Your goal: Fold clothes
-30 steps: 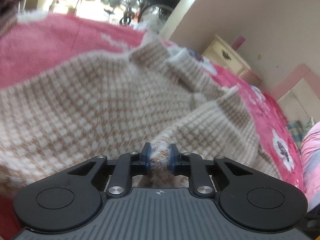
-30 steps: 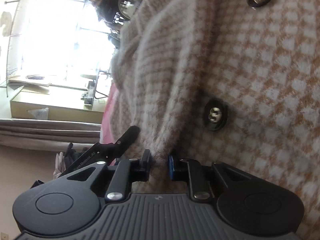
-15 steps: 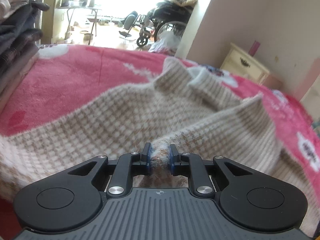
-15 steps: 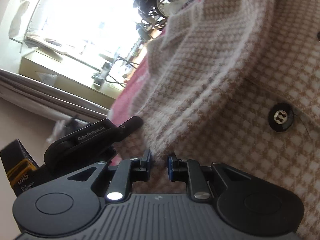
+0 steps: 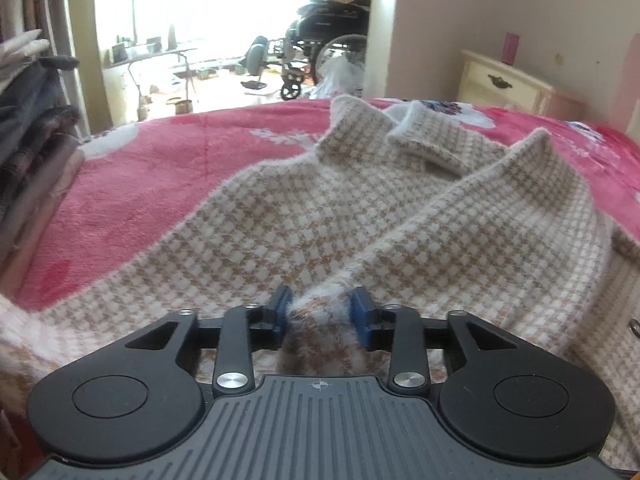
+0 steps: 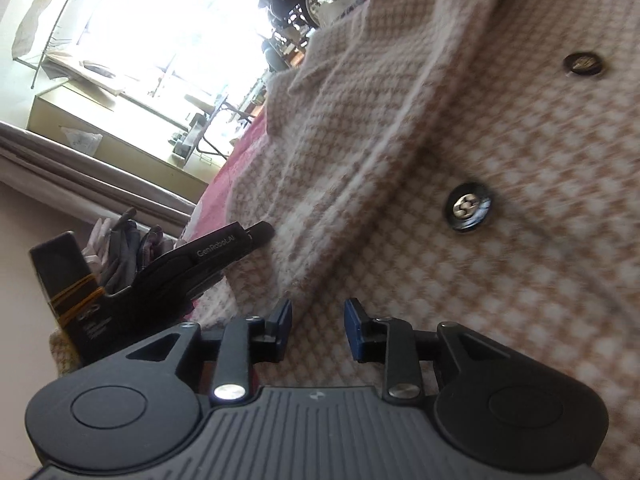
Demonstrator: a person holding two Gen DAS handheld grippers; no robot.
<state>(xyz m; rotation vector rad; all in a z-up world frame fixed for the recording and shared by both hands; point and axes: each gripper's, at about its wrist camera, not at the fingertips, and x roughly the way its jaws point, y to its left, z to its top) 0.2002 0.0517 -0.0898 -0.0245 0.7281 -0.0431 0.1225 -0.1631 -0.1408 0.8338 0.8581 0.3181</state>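
Jaws, both grippers: opening. Left gripper (image 5: 320, 312) has a bunched edge of the cardigan (image 5: 320, 216) between its blue pads, the right pad apparently clear of the knit; contact at the left pad cannot be told. Right gripper (image 6: 318, 326) stands released, pads apart over flat knit, nothing pinched.

Cardigan: beige-and-white check, dark buttons (image 6: 467, 207), lying on the red blanket (image 5: 132, 192). Collar at the far end; one panel laid over from the right.

Stack of clothes (image 5: 28, 128): at far left, dark and plaid, seemingly folded.

Nightstand (image 5: 504, 84): far right, cream, drawer closed; a pink object stands on top. No open container in view; contents of the drawer unseen.

Wheelchair (image 5: 320, 56): far, by the bright window.

Risks, as judged:
- Fuzzy knit may cling to the left pads as they part; pulling back too soon would drag the fold out of line.
- Thick panel at right stands ridged; it may spring or slide back once let go.
- Right pads close above the cloth could snag a button when next closing.
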